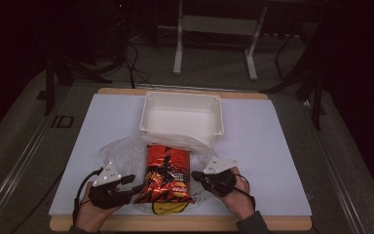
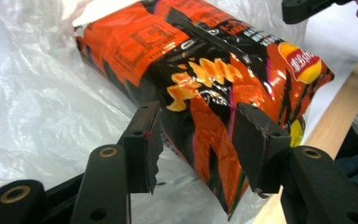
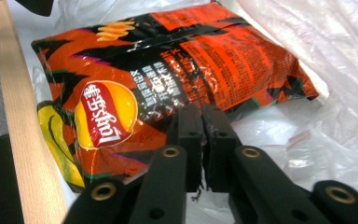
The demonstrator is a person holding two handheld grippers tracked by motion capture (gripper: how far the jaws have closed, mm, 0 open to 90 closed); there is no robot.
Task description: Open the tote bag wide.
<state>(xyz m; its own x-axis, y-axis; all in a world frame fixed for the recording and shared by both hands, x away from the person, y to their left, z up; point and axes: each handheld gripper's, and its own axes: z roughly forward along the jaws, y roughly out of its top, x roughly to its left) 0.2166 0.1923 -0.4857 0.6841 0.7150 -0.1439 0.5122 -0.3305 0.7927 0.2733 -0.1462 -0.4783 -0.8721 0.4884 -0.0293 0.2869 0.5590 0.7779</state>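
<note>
Chip bag, one: orange, red and black, lying flat near the table's front edge, between the two grippers, long axis running front to back. It is resting on the plastic bag, with its far end toward the bin.

Plastic bag, one: clear, crinkled, spreading under and around the chip bag and reaching up to the bin's near wall.

Bin, one: white, rectangular, open-topped, sitting behind the chip bag at the middle of the table.

Table, one: white top with a wooden front edge showing along the near side.

Grippers, two, one in each hand.

Left gripper: sitting at the chip bag's left side. Its jaws are standing partly open, straddling the near edge of the chip bag. In the left gripper view the bag's folded side is lying in the gap; the right-hand pad is lying against the foil, while the left-hand pad is standing just clear of it. Whether it is actually gripping cannot be told for certain; it is looking unclamped.

Right gripper: sitting at the chip bag's right side, near its front corner. Its jaws are standing closed, pads together, tips just beside the chip bag's edge, over the plastic bag. Whether a fold of plastic film is pinched between the pads cannot be told.
</note>
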